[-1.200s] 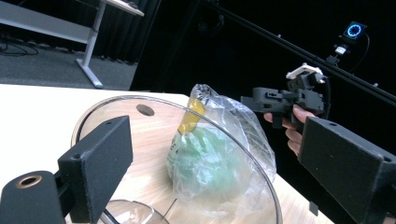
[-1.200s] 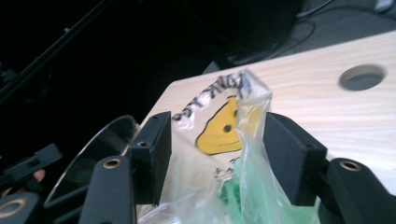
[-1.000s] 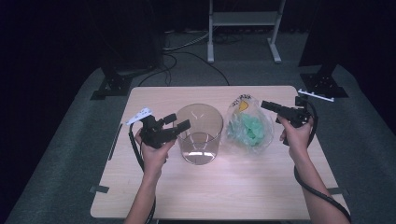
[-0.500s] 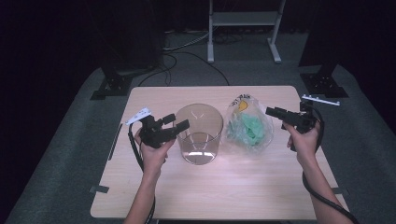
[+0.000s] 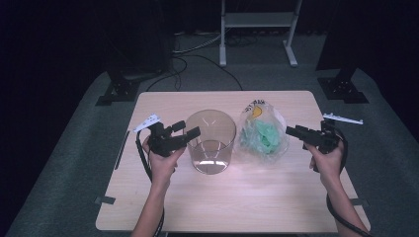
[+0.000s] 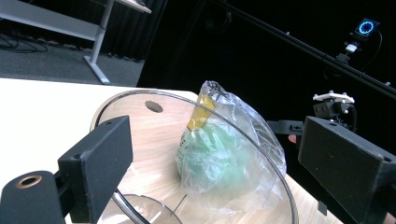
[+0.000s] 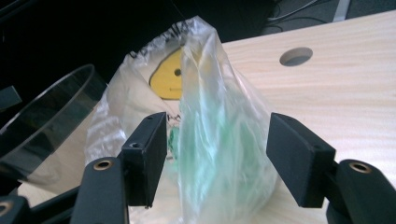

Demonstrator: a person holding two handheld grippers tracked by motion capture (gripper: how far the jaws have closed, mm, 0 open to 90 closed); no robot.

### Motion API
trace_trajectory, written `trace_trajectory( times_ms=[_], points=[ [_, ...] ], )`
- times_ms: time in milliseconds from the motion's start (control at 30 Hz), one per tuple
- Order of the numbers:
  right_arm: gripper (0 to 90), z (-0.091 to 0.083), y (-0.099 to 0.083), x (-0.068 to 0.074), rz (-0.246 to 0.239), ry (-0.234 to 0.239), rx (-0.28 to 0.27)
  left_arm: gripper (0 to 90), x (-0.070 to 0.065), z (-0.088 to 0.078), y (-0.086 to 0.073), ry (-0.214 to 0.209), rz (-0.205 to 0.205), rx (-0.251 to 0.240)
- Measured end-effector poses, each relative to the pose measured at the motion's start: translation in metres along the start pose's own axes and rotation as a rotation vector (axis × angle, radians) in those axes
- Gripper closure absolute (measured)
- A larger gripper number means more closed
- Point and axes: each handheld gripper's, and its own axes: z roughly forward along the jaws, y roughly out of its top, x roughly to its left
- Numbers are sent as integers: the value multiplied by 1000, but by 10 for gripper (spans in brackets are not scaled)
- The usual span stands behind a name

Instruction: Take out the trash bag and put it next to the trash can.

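Your left tool (image 5: 190, 132), jaws apart, hovers beside clear tub (image 5: 211, 141) mid-worktop (image 5: 257, 202); your right tool (image 5: 292, 131), jaws apart, sits near plastic bag (image 5: 262, 133) w/ green stuff toward far edge.

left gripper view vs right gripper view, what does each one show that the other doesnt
Left gripper view alone: the clear container's near rim curving between its own open jaws, the right gripper beyond the plastic bag, and a lit blue ring in the dark background.

Right gripper view alone: its own open jaws on either side of the bag, not closed on it, and the yellow label plainly.

Both: the bag with green contents, the container, the wooden table and its round hole.
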Motion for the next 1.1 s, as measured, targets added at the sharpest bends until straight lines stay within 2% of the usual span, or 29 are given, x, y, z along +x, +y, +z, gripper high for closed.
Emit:
trace_trajectory(
  times_ms=[267, 533, 800, 1100],
  points=[
    [379, -8, -13, -7, 5, 7, -4, 87, 2, 0, -1, 7, -5, -1],
    [379, -16, -24, -7, 3, 2, -25, 87, 3, -2, -1, 11, -8, 1],
    [378, -18, -39, -8, 1, 17, -29, 87, 3, -2, -1, 11, -11, -2],
    [379, -24, -59, -12, 30, 28, -28, 87, 2, -3, 0, 17, -2, -2]
  ],
)
